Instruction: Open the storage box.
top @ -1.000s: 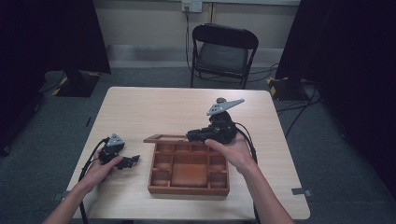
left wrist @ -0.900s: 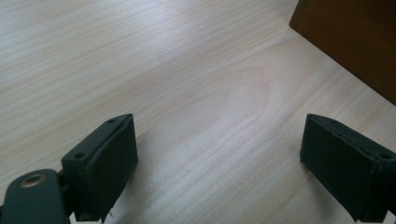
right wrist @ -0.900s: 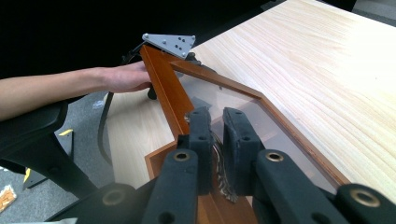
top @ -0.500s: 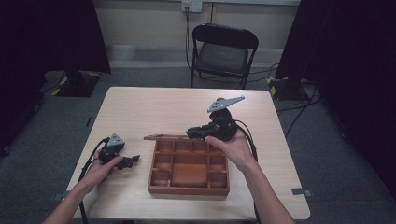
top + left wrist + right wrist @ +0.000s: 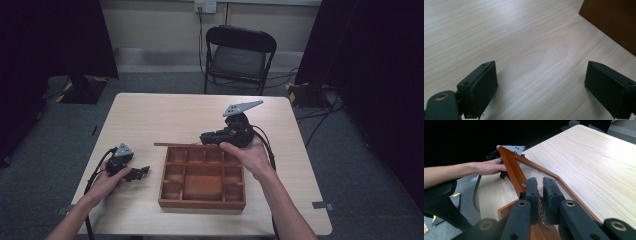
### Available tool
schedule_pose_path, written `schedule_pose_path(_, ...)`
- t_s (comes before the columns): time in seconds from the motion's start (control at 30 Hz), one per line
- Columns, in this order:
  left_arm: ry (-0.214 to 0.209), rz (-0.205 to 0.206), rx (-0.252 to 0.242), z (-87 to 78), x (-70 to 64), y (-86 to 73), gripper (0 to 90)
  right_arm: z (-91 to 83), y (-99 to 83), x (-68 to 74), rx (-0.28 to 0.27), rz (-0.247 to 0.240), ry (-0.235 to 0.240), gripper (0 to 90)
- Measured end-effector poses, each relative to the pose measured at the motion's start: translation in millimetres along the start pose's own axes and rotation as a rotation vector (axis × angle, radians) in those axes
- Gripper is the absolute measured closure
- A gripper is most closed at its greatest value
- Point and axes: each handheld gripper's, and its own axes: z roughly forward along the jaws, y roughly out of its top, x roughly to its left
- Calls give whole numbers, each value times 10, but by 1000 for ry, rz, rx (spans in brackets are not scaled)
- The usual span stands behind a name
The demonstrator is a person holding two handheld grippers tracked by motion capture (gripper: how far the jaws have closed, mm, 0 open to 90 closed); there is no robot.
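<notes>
Your right claw (image 5: pixel 206 138) is pinched shut on the lid (image 5: pixel 510 167) — a thin wooden frame with a clear pane, gripped at the frame edge along the far rim of the tray (image 5: pixel 202 202) on the counter (image 5: pixel 150 112). It looks light and stiff, but the pane is likely fragile and slick, so keep your hold on the wood, not the pane, and lift evenly to avoid twisting. Your left claw (image 5: pixel 142 171) rests wide and empty on the counter, just left of the tray.
</notes>
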Motion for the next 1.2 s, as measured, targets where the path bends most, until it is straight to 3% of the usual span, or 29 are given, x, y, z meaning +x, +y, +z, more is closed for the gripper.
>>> schedule_pose_path(1.2,0,0,0,0,0,0,104,6,70,-35,-42,16,-51,819)
